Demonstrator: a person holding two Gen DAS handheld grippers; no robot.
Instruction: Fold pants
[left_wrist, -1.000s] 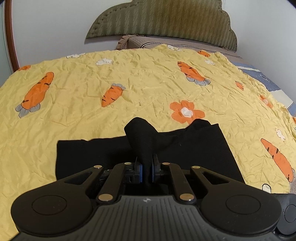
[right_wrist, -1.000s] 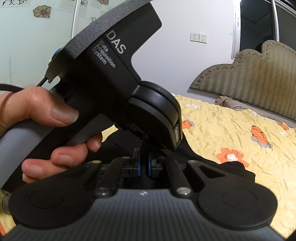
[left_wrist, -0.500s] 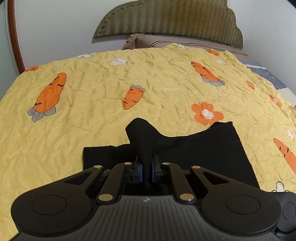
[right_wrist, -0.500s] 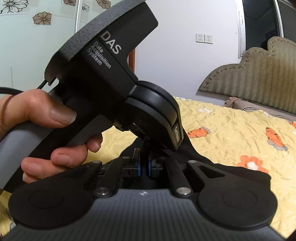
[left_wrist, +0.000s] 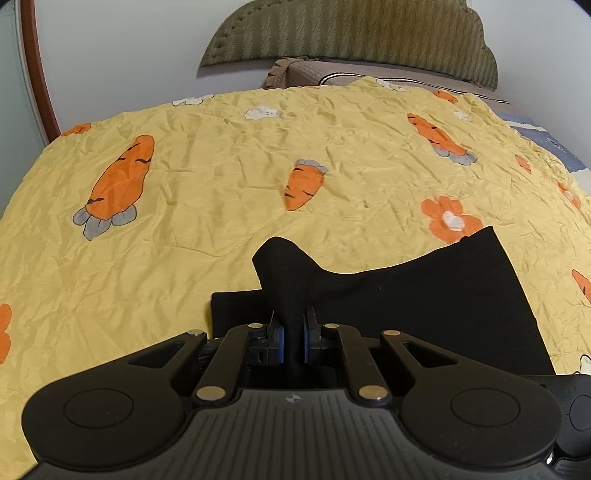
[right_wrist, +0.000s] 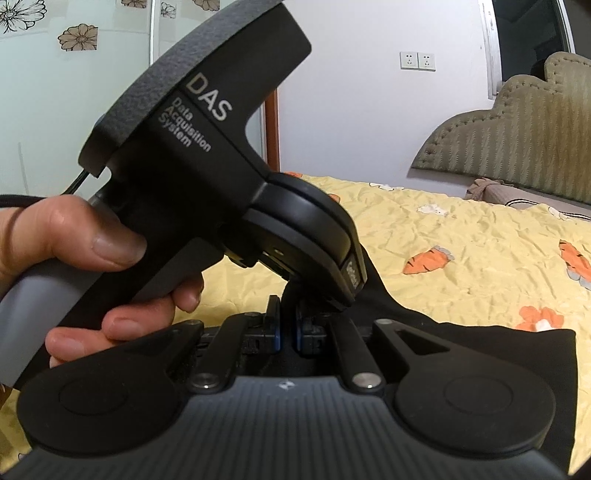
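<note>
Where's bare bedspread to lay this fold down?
Free: the yellow bedspread beyond the black pants, toward the headboard, and to their left. Crowded: near edge, where the left gripper and right gripper pinch the pants.

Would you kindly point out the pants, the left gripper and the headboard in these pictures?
pants (left_wrist: 443, 295): left wrist view, on the flat black panel lying on the yellow sheet.
left gripper (left_wrist: 293, 341): left wrist view, midway between its fingertips, shut on the cloth.
headboard (left_wrist: 369, 33): left wrist view, on its quilted front.
</note>
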